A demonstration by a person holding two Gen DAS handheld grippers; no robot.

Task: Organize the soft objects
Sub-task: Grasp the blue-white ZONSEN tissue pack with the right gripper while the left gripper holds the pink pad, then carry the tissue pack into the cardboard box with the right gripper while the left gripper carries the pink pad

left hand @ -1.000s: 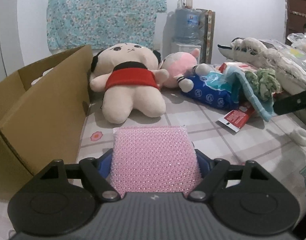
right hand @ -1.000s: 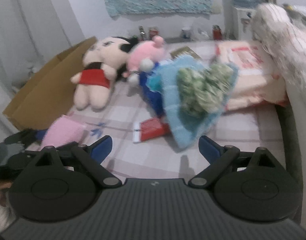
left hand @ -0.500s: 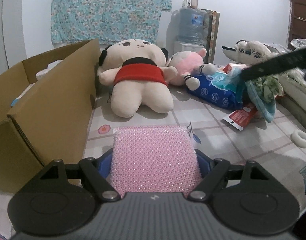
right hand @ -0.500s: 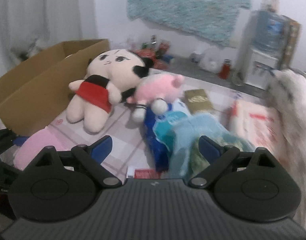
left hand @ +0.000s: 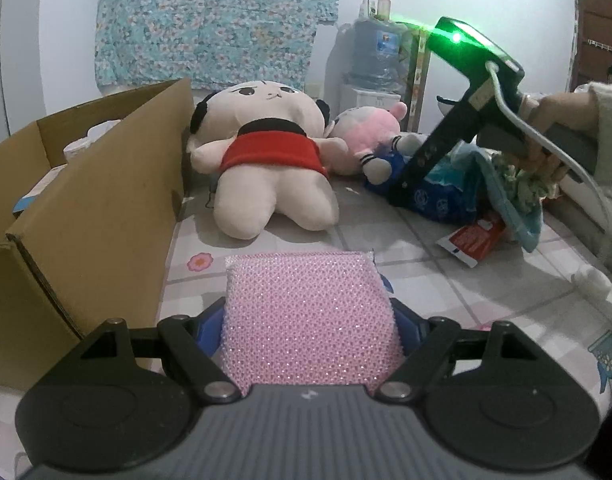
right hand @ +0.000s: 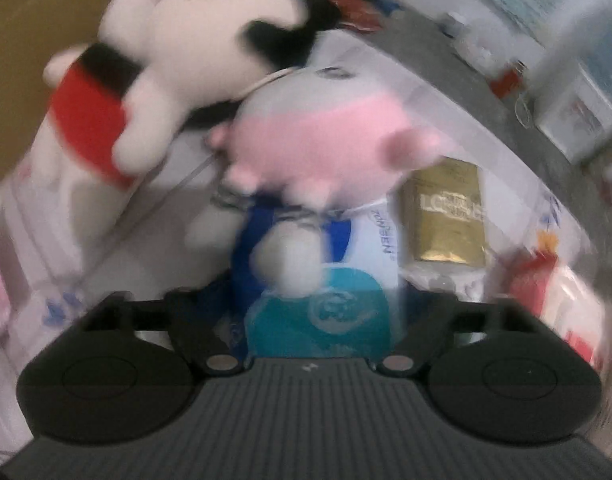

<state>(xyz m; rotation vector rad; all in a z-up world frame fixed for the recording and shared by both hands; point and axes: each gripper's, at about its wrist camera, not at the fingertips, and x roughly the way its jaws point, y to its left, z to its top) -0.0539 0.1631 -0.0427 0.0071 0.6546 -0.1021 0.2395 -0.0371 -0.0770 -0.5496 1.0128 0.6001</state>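
Swinging left since the earlier frame, my right gripper (right hand: 313,316) now hangs over the blue packet (right hand: 317,320) beneath the pink plush (right hand: 317,148). Its jaws have just been closing, the packet between them; blur hides whether they press. My left gripper (left hand: 306,328) grasps the pink sponge (left hand: 306,320), near the cardboard box (left hand: 106,208) on its left. Farther off lies the big doll (left hand: 270,160).

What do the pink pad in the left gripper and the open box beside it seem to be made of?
Pink pad: apparently a sponge in glittery woven mesh; tiny shiny dots cover it.
Box: plain brown cardboard, matte, with raw edges on its flaps.
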